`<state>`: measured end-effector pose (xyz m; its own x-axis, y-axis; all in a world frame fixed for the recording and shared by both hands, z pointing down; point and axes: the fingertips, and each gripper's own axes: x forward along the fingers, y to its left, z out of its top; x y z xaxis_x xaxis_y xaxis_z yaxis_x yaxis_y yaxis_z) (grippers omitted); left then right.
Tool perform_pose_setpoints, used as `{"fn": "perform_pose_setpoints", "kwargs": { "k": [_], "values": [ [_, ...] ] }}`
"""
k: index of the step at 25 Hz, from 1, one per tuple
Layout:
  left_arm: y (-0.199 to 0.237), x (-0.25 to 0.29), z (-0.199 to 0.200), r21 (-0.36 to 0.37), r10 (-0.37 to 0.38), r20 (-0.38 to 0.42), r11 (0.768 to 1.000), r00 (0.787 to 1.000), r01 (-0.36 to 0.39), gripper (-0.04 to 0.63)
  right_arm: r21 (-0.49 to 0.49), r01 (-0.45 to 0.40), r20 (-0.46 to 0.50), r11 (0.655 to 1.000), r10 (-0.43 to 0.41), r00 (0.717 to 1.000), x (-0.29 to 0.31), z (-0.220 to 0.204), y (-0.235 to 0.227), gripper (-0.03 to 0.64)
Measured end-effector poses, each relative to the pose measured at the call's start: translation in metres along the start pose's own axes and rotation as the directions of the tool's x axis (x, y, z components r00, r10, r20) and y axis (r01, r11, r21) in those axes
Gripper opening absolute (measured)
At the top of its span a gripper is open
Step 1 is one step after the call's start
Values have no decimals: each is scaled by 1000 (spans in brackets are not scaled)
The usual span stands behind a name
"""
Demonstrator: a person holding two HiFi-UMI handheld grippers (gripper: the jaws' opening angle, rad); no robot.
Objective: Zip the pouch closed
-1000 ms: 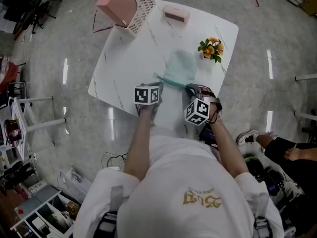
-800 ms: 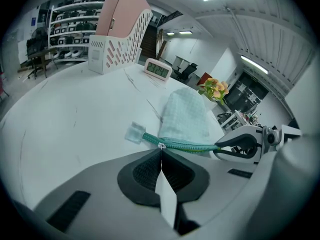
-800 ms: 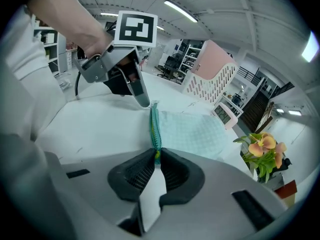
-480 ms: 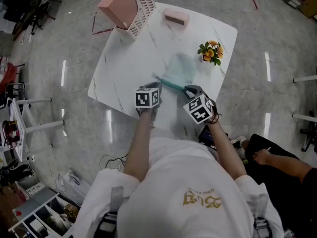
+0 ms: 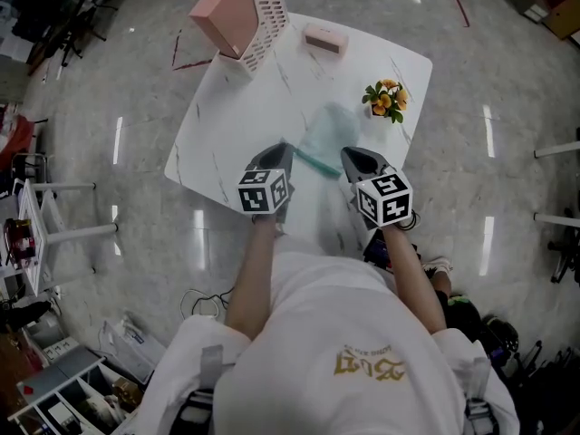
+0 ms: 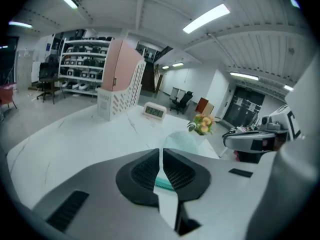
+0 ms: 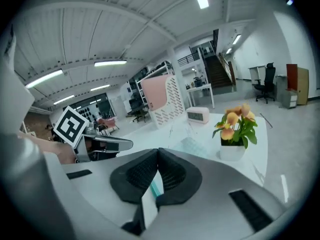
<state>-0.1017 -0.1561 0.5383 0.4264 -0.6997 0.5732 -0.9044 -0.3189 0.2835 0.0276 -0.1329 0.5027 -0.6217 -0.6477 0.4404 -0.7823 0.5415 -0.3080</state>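
Observation:
The translucent teal pouch (image 5: 328, 130) lies flat on the white table (image 5: 227, 125), with its darker teal zipper edge (image 5: 314, 158) facing me. Both grippers hang above that edge, clear of the pouch. My left gripper (image 5: 279, 150) is over the zipper's left end. Its jaws are opening to a narrow gap with nothing between them, and the zipper (image 6: 162, 184) shows through the gap (image 6: 161, 151). My right gripper (image 5: 352, 156) is over the right end, and its pads meet on nothing (image 7: 158, 151). The pouch (image 7: 192, 145) lies beyond it.
A pink file holder (image 5: 240, 16) and a small pink clock (image 5: 324, 39) stand at the table's far side. A pot of orange flowers (image 5: 386, 98) sits near the right edge, close to the pouch. The near table edge is just under my grippers.
Both grippers have lifted up off the zipper edge of the pouch. The right one has rolled, so its marker cube now faces up. The pouch has stayed on the table.

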Motion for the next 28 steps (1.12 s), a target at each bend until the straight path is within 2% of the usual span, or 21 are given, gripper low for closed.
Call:
{"fn": "perform_pose_setpoints", "kwargs": {
  "k": [2,4,10,17,28],
  "values": [
    [-10,-15,24,23,-11,75,1000,997,9,21,16,-6,64,1000,5,998,-8,18,4,12],
    [-20,-27,44,45,-26,131,999,991,20,18,9,6,113,1000,-7,994,-14,34,7,12],
    [-42,-53,80,114,-67,247,993,967,39,18,-38,74,192,996,-66,979,-31,63,9,12],
    [-46,-54,80,130,-82,243,990,966,52,18,-45,133,191,990,-122,974,-35,61,3,12],
    [-43,-52,75,120,-76,232,992,970,49,17,-37,133,174,990,-125,977,-35,55,1,12]
  ]
}}
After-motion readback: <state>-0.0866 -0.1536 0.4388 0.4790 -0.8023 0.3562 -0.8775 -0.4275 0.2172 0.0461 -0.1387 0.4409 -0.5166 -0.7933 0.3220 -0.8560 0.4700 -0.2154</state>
